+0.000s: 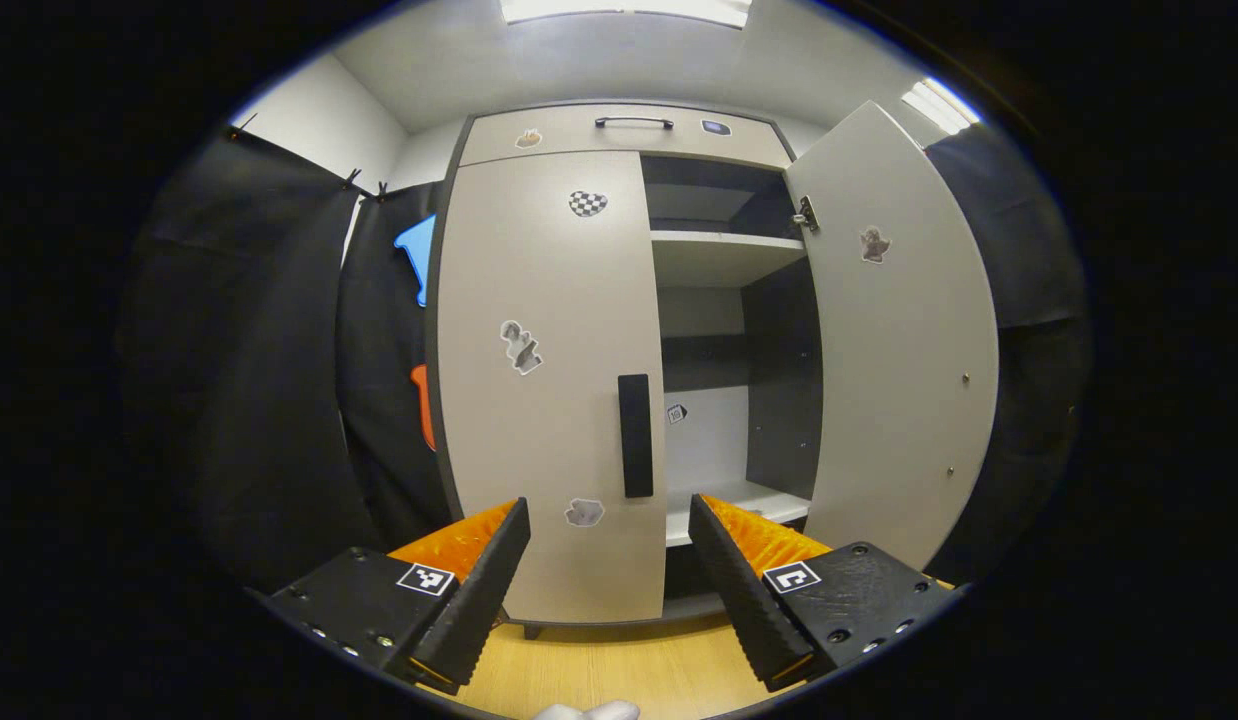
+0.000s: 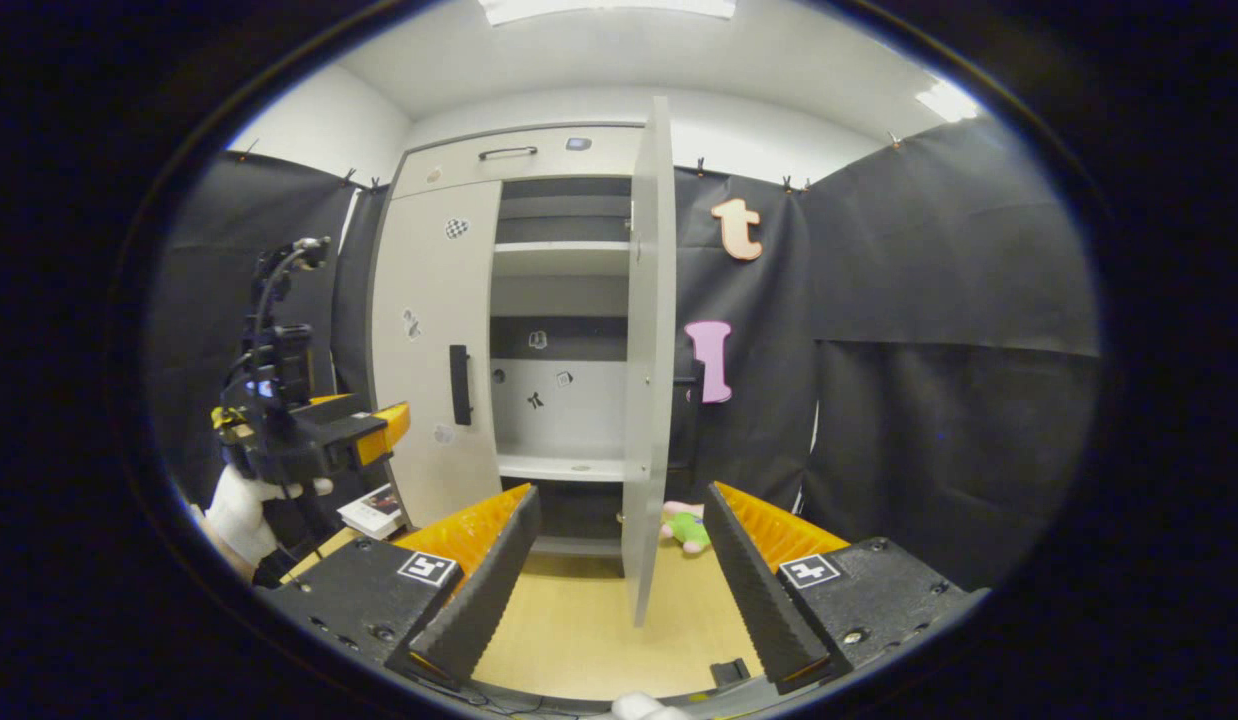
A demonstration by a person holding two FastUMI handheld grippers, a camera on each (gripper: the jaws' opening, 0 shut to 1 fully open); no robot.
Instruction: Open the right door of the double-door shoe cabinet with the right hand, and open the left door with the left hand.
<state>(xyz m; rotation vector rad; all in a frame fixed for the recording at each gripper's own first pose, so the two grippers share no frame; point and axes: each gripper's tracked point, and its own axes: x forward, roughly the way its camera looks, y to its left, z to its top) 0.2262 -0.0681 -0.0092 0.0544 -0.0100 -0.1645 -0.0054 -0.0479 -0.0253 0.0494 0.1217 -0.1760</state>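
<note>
The grey shoe cabinet faces me. Its left door (image 1: pixel 549 380) is closed, with a black vertical handle (image 1: pixel 635 435) at its inner edge. Its right door (image 1: pixel 899 340) is swung wide, baring the shelves (image 1: pixel 724 250). My left gripper (image 1: pixel 609 580) is open a short way in front of the left door, its fingers (image 1: pixel 479 590) straddling the lower door and handle without touching. In the right gripper view, the right door (image 2: pixel 647 350) stands edge-on, just ahead of my open right gripper (image 2: pixel 619 570). Nothing is held. The left gripper (image 2: pixel 384 425) shows there too, in a gloved hand (image 2: pixel 241 510).
A drawer with a bar handle (image 1: pixel 634 122) tops the cabinet. A green and pink plush toy (image 2: pixel 687 527) lies on the wooden floor (image 2: pixel 579 620) behind the open door. A flat boxed item (image 2: pixel 374 510) sits low by the cabinet's left. Black cloth walls enclose both sides.
</note>
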